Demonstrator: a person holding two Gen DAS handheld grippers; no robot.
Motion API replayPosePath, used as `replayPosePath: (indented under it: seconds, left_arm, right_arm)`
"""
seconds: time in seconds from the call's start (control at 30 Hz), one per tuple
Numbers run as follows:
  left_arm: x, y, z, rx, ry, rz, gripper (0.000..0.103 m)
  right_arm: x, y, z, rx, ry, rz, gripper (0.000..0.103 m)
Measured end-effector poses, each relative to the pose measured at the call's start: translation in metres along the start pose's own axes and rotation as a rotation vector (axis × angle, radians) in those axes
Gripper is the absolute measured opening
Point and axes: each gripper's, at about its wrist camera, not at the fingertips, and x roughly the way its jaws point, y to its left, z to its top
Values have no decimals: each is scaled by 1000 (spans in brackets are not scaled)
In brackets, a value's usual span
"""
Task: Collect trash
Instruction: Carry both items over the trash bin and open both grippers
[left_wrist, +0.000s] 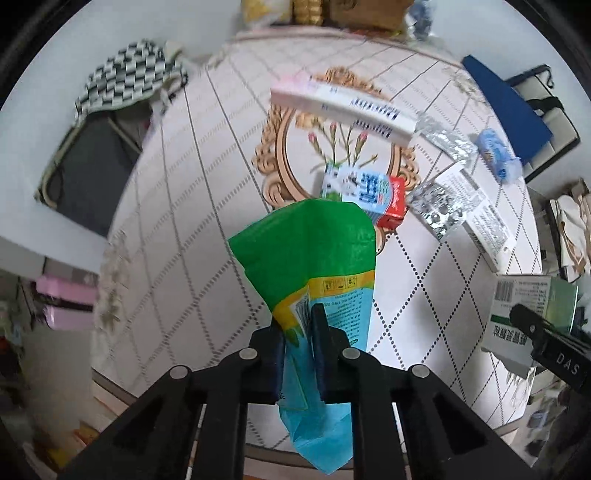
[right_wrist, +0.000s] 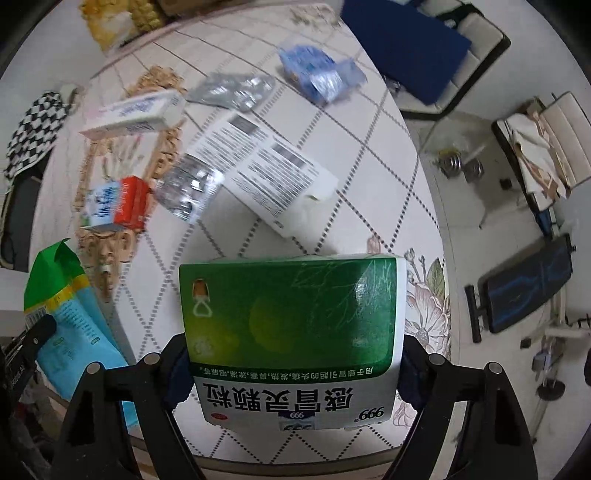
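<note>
My left gripper (left_wrist: 298, 321) is shut on a green and blue plastic bag (left_wrist: 314, 254), held above the near part of the round table (left_wrist: 177, 221). My right gripper (right_wrist: 291, 369) is shut on a green and white medicine box (right_wrist: 291, 314); that box also shows at the right of the left wrist view (left_wrist: 524, 314). On the table lie a long pink and white box (left_wrist: 343, 107), a small red and blue carton (left_wrist: 369, 192), silver blister packs (left_wrist: 436, 206), a flat white box (right_wrist: 273, 170) and a blue wrapper (right_wrist: 317, 74).
A checkered cloth (left_wrist: 125, 77) hangs over a dark chair at the left. A blue folder on a chair (right_wrist: 406, 48) stands beyond the table's far right. Dumbbells (right_wrist: 458, 162) and a bench (right_wrist: 524, 284) stand on the floor at the right.
</note>
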Motion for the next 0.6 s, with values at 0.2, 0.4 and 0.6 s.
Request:
replayPosePath:
  seconds: [0.2,0.4,0.6]
  left_arm:
    - [-32,25,-11,39,-98,2,9]
    - [-70,53,-43,72,-186,-37,9]
    - [-105,92,-103,138,-238,-117,9]
  right_arm:
    - [-33,21,-17,-15,-62,45,87]
    - [-71,36,-50,-4,-122,71,87]
    - [-119,57,-121,41,-198,81,87]
